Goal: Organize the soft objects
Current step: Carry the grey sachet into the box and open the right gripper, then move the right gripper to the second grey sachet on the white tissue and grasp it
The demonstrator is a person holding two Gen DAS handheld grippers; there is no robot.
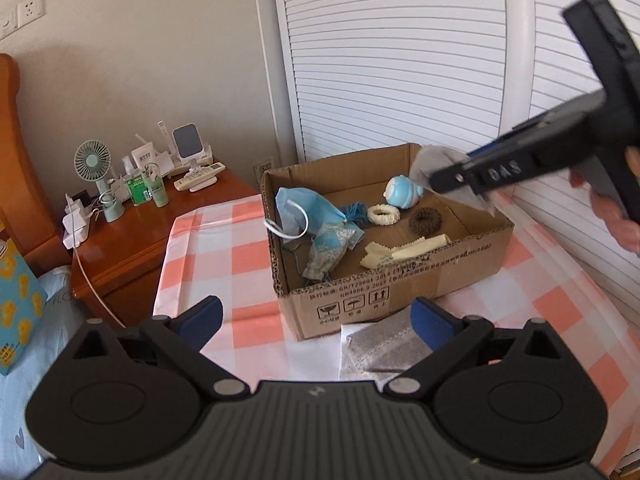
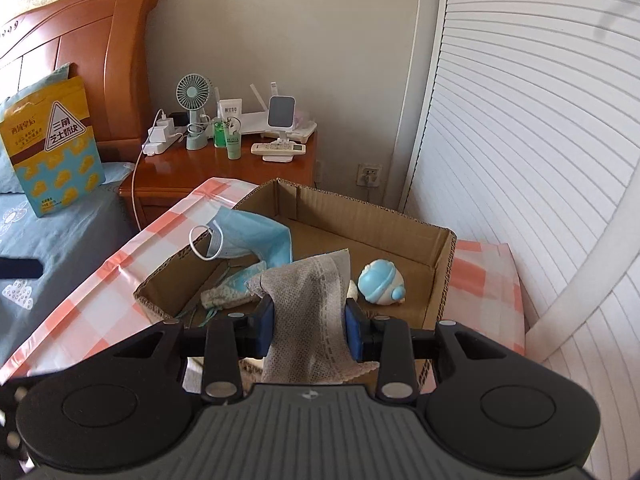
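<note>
**Asker:** Closest to the lens, what is there?

**Describer:** Nearest the right wrist camera is the right gripper [image 2: 310, 330], its blue pads pressed on a grey mesh cloth [image 2: 308, 304] that bunches up between them and hangs out below. It hovers over the near edge of an open cardboard box [image 2: 440, 276]. The left gripper [image 1: 316, 322] has its jaws spread wide with nothing between them, low over the checked cloth just in front of the box.

**Asker:** So which step is this?

**Describer:** I judge the grey cloth is being carried in to join the other soft things. The box already holds a blue face mask [image 1: 298, 210], a patterned pouch [image 1: 330, 246], a pale ring [image 1: 383, 215], a dark scrunchie [image 1: 425, 220], a cream strip [image 1: 404, 250] and a blue and white toy [image 1: 402, 192].

**Asker:** What does the next move need?

**Describer:** Probably moving the cloth further over the box floor, then parting the pads so it drops clear of the rim. Another grey fabric piece [image 1: 384, 346] lies on the table just ahead of the left gripper, which seems placed to take it.

**Asker:** And the room?

**Describer:** It is a bedroom. The box sits on a table with a pink and white checked cover [image 1: 208, 240]. Behind it stand a wooden nightstand [image 2: 224, 168] carrying a small fan [image 2: 194, 92], bottles and a remote, a wooden headboard [image 2: 80, 32], and white slatted doors [image 2: 520, 120].
</note>
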